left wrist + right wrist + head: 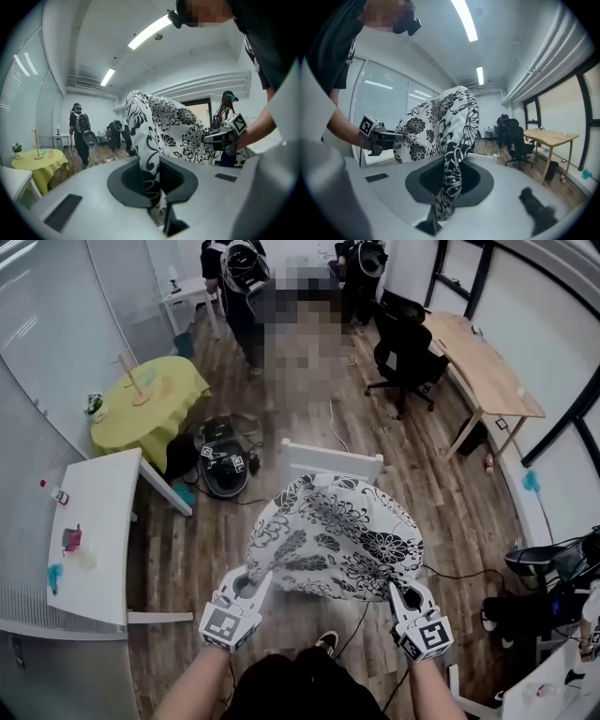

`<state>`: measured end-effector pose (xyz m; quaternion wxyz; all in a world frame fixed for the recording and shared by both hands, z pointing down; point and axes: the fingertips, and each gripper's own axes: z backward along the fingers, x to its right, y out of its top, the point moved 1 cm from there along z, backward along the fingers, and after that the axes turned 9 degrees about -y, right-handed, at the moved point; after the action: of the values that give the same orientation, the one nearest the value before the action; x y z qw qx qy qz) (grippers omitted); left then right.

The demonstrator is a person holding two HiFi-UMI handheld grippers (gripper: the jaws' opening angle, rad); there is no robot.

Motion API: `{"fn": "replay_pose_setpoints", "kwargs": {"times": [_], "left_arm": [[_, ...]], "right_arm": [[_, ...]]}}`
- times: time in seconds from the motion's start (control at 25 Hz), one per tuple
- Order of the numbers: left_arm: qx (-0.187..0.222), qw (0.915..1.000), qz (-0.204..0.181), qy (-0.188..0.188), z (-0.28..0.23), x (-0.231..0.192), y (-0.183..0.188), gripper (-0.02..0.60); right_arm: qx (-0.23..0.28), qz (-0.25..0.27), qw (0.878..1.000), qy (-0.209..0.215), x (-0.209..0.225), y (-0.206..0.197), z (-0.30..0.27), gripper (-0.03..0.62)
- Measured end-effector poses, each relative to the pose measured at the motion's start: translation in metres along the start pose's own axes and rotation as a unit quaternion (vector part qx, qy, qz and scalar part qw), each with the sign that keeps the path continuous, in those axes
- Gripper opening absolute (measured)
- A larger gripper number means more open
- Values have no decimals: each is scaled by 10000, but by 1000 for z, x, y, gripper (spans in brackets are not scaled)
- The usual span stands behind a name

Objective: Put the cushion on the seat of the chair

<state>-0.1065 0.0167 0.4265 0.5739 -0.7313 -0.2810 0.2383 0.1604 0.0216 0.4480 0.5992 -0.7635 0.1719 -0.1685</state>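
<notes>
Nearest to us are our two grippers, the left gripper [257,583] and the right gripper [397,591], each with a white cube bearing black square markers. Both pairs of fingers are closed narrow on the cushion [333,535], pinching its near edge at either corner. In each gripper view the cloth runs folded down through the gap between the fingers.

We see a soft, fairly thin pad, roughly square with rounded corners, in white fabric printed with black flowers and leaves. It sags a little between our two grips. It hangs over the white chair [333,463], whose straight-topped backrest shows just beyond the far edge. The seat is hidden underneath, so we cannot tell whether the pad touches it.

We stand on a floor [459,512] of dark wood planks. At our left is a white curved tabletop [94,521], with a round table [150,404] under a yellow cloth beyond it. At our right a pale wooden desk [483,367] stands beside a black office chair [405,348].
</notes>
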Motion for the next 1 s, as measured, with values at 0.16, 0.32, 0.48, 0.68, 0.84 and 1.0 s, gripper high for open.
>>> {"fn": "replay_pose_setpoints", "kwargs": {"times": [0.16,0.32,0.48,0.68,0.84,1.0], "left_arm": [[-129,9999,48,21,-30,-15,-23,43],[-352,9991,215,-5,-55,-33,-53,43],[-606,9974,362,-106,-82,-60,-100,43],[-953,9925,727,-238,-114,-91,-171,43],[-1255,9868,967,-338,-141,-115,-224,43],[-1544,9793,1259,-349,-162,-132,-277,43]], "right_arm": [[-193,-9,9998,36,20,-29,-25,31],[-480,-154,9987,-9,26,-61,-52,31],[-803,-162,9966,-77,30,-103,-86,31],[-1283,-309,9908,-287,45,-167,-132,31],[-1594,-443,9856,-342,51,-212,-168,31],[-1892,-509,9799,-363,54,-257,-189,32]]}}
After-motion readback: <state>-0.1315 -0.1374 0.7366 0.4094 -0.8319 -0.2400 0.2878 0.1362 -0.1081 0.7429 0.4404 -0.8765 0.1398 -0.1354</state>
